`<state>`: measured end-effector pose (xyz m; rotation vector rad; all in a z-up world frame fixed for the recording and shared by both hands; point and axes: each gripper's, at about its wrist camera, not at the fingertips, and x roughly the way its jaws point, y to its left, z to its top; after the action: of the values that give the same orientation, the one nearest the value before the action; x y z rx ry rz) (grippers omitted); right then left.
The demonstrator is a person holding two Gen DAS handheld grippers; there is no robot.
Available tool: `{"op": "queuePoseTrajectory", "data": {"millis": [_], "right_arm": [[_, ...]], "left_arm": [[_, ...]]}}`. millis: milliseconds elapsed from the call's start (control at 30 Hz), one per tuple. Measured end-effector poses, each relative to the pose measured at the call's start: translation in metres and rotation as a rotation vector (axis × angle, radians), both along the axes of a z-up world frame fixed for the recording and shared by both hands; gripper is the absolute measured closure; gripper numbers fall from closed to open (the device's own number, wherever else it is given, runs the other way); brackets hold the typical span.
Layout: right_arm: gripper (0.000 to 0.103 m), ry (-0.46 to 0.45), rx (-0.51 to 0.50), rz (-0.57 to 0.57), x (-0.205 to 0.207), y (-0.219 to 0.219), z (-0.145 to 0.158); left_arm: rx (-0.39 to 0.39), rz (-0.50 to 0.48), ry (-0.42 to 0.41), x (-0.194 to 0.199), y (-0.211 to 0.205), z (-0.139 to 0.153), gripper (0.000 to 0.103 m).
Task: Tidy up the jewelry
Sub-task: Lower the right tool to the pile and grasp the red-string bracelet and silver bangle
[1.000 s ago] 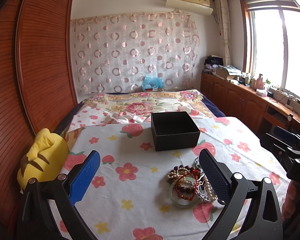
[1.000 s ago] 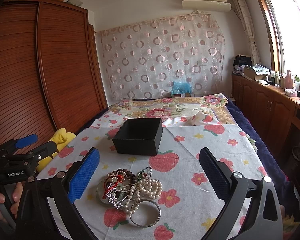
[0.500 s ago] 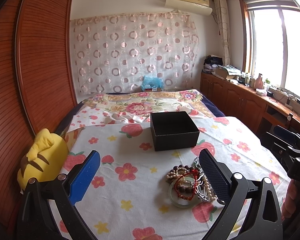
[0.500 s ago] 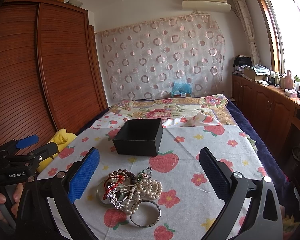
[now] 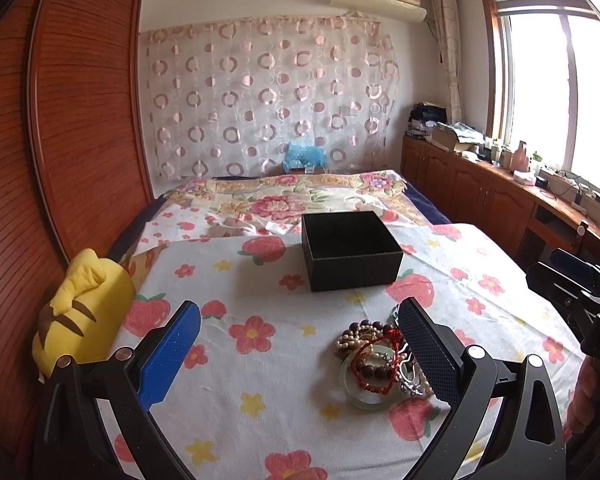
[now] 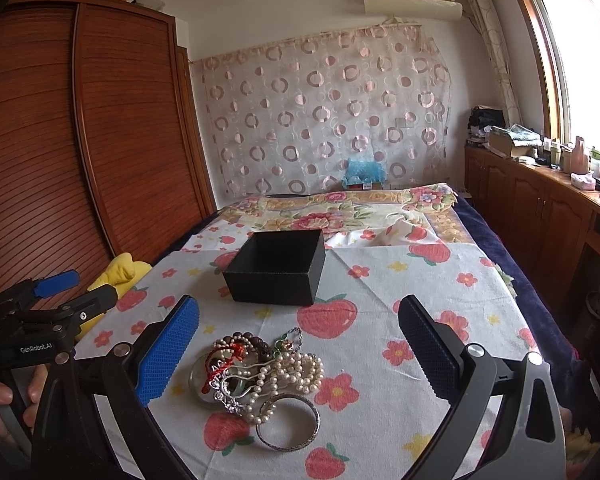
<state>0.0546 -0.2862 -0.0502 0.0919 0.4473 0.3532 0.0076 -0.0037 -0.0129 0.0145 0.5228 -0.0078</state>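
A heap of jewelry (image 6: 260, 372) lies on the flowered cloth: pearl strands, dark bead bracelets, a red cord, a pale green bangle and a silver bangle (image 6: 288, 422) at its near edge. The heap also shows in the left wrist view (image 5: 380, 364), close to my right finger. An open, empty black box (image 5: 350, 250) stands behind it, also in the right wrist view (image 6: 278, 266). My left gripper (image 5: 300, 352) is open and empty above the cloth. My right gripper (image 6: 298, 352) is open and empty, with the heap between its fingers.
A yellow plush toy (image 5: 80, 312) lies at the bed's left edge by the wooden wardrobe (image 5: 80, 120). A floral blanket (image 5: 284, 200) lies behind the box. A cluttered wooden counter (image 5: 500, 172) runs under the window on the right.
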Motion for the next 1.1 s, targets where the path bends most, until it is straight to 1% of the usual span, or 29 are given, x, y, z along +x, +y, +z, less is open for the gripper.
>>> {"op": "queuePoseTrajectory", "data": {"millis": [200, 333, 467, 533, 567, 667, 800, 833, 867, 933, 1000, 1067, 1100], "right_arm": [[0.002, 0.023, -0.023, 0.029, 0.003, -0.001, -0.017], [0.003, 0.067, -0.051, 0.056, 0.01, 0.0, -0.034], [0.013, 0.12, -0.073, 0.085, 0.018, 0.0, -0.055], [0.02, 0.144, -0.085, 0.096, 0.021, 0.001, -0.065], [0.021, 0.159, -0.09, 0.104, 0.023, 0.002, -0.07], [0.028, 0.21, -0.109, 0.134, 0.028, 0.006, -0.085], [0.036, 0.25, -0.136, 0.163, 0.032, 0.011, -0.098], [0.036, 0.259, -0.142, 0.168, 0.033, 0.012, -0.101], [0.036, 0.266, -0.144, 0.171, 0.033, 0.012, -0.102], [0.036, 0.281, -0.149, 0.176, 0.034, 0.013, -0.107], [0.036, 0.286, -0.148, 0.181, 0.035, 0.013, -0.107], [0.036, 0.29, -0.146, 0.185, 0.035, 0.013, -0.108], [0.036, 0.294, -0.144, 0.187, 0.036, 0.012, -0.109]], "left_arm": [[-0.007, -0.006, 0.048, 0.008, 0.004, -0.017, 0.007], [-0.011, -0.018, 0.082, 0.014, 0.006, -0.028, 0.007], [-0.016, -0.034, 0.119, 0.02, 0.008, -0.04, 0.007], [-0.014, -0.042, 0.135, 0.022, 0.007, -0.045, 0.007], [-0.013, -0.047, 0.141, 0.022, 0.007, -0.047, 0.007], [-0.015, -0.072, 0.164, 0.027, 0.007, -0.054, 0.007], [-0.02, -0.118, 0.189, 0.034, 0.006, -0.061, 0.007], [-0.023, -0.131, 0.196, 0.036, 0.005, -0.063, 0.011], [-0.027, -0.146, 0.205, 0.038, 0.004, -0.064, 0.017], [-0.029, -0.172, 0.234, 0.044, 0.0, -0.07, 0.025], [-0.027, -0.2, 0.261, 0.052, -0.003, -0.077, 0.027], [-0.017, -0.213, 0.289, 0.058, -0.006, -0.083, 0.038], [-0.016, -0.22, 0.298, 0.06, -0.007, -0.085, 0.04]]}}
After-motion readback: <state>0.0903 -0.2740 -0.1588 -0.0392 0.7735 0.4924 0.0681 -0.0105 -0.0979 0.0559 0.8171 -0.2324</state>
